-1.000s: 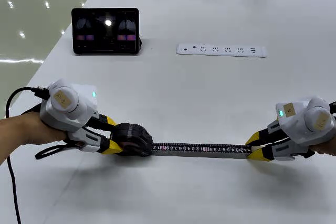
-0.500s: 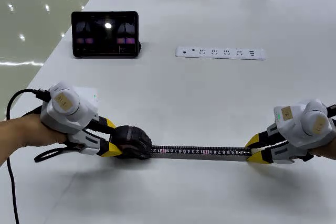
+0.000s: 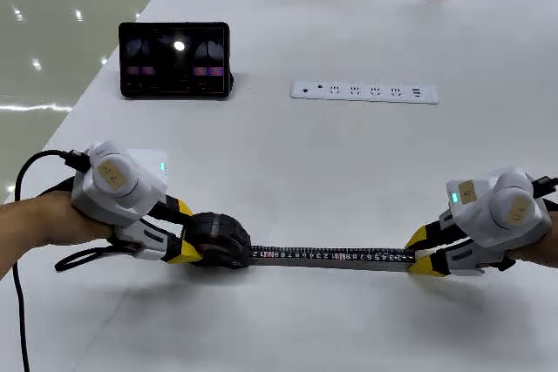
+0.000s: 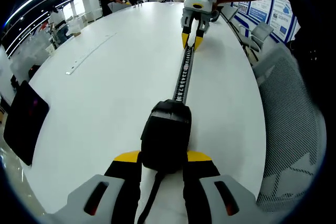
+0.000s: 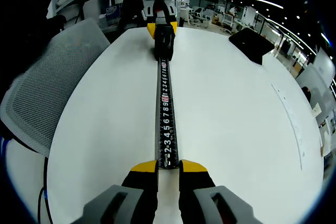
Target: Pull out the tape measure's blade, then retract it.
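The left hand-held gripper (image 3: 186,233) lay low over the table (image 3: 314,163), pointing right, its jaws clamped on the tape case (image 3: 216,240). The forearm (image 3: 22,228) behind it came in level from the side. Well apart, the right hand-held gripper (image 3: 419,253) pointed back at it, jaws pinched on the end of the blade (image 3: 331,256), which ran flat along the table between them.
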`<state>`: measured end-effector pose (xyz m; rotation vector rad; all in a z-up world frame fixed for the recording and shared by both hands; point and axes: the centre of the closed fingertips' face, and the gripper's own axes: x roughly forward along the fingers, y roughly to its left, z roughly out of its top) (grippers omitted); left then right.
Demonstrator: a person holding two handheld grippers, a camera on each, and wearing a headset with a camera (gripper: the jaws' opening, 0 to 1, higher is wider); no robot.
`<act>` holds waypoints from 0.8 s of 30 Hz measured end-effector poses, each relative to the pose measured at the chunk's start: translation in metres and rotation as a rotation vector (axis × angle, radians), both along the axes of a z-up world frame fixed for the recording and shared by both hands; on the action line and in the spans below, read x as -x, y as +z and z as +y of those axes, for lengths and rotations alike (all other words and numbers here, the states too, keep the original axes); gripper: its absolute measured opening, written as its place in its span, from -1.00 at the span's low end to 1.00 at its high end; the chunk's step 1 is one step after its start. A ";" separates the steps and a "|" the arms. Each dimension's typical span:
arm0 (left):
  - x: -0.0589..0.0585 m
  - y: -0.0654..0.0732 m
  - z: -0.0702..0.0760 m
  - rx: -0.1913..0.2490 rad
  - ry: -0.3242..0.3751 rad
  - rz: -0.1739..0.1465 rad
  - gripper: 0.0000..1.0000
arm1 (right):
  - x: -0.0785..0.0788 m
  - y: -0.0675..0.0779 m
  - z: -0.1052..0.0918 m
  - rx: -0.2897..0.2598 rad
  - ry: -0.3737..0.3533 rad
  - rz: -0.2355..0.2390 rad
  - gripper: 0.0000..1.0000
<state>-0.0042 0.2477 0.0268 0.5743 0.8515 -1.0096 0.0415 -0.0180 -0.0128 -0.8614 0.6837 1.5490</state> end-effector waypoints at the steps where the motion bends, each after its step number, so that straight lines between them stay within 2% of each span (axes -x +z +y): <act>1: 0.000 0.000 0.000 -0.006 -0.004 -0.003 -0.51 | -0.001 0.000 0.000 0.003 0.002 -0.004 -0.77; 9: -0.001 0.000 -0.001 -0.033 -0.022 -0.012 -0.50 | -0.002 0.001 0.000 0.021 -0.009 -0.031 -0.74; 13: -0.001 0.001 -0.001 -0.033 -0.013 -0.016 -0.49 | -0.005 0.004 0.001 0.016 -0.021 -0.043 -0.61; 18: -0.003 0.006 -0.001 -0.026 0.003 -0.026 -0.43 | -0.005 0.005 -0.001 0.021 -0.031 -0.046 -0.55; 24: 0.001 0.006 0.003 -0.042 0.021 -0.025 -0.31 | -0.004 0.008 -0.006 0.027 -0.051 -0.057 -0.43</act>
